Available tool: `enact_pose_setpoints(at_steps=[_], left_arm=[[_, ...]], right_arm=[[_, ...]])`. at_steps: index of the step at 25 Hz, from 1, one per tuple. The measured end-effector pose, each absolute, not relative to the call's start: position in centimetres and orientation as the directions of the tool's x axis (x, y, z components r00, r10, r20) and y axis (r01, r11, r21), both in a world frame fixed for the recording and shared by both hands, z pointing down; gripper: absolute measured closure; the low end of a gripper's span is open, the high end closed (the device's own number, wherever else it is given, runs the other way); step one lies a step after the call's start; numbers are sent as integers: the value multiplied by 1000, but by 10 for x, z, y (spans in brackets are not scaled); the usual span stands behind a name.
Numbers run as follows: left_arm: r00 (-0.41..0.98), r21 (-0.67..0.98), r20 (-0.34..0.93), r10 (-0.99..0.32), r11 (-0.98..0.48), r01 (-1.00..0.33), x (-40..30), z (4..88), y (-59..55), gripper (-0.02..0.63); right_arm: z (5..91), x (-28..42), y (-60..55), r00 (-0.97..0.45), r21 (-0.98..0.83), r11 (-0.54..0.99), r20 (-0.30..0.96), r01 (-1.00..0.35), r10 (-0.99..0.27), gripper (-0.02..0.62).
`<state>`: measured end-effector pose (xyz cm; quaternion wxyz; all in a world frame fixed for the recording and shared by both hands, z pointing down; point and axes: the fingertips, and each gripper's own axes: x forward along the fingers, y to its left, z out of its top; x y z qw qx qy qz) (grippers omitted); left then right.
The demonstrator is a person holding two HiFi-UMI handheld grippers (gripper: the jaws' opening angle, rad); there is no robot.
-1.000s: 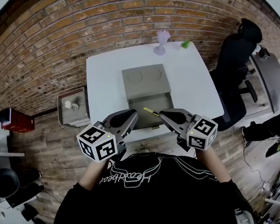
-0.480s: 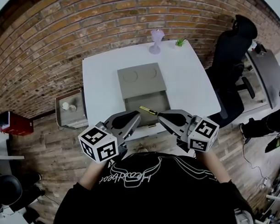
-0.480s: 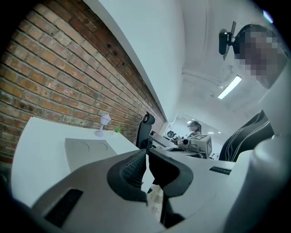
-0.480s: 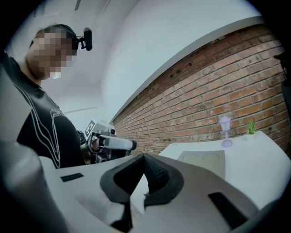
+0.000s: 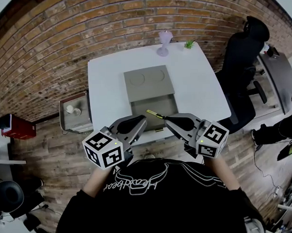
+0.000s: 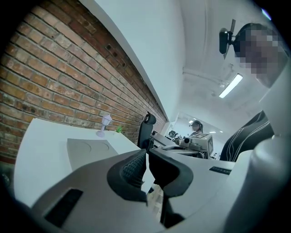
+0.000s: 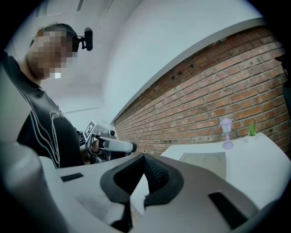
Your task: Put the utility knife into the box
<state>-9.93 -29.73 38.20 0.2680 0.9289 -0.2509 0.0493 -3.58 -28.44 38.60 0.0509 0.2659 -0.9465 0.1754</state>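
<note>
Brick wall (image 5: 62, 45) behind white desk (image 5: 107, 91) — utility knife (image 5: 155, 114) seemingly inside open box (image 5: 167, 105). Left gripper (image 5: 142, 122), right gripper (image 5: 167, 120) both closed, empty; the right, just beside, could nudge it.

Even, bright indoor light; ceiling strip lamp (image 6: 230, 86) glares; strong fisheye bending with dark corners; near claw bodies soft-focus.

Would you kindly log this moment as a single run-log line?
utility knife: lying in open grey box | left gripper: shut, empty | right gripper: shut, empty, tip beside knife
</note>
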Motion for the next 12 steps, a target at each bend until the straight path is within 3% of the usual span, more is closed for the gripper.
enact_pose_setpoints(at_steps=[12], left_arm=[[862, 482, 255, -439, -715, -507, -97, 389, -305, 565]], right_arm=[[392, -30, -291, -837, -286, 788, 219, -546, -501, 594]])
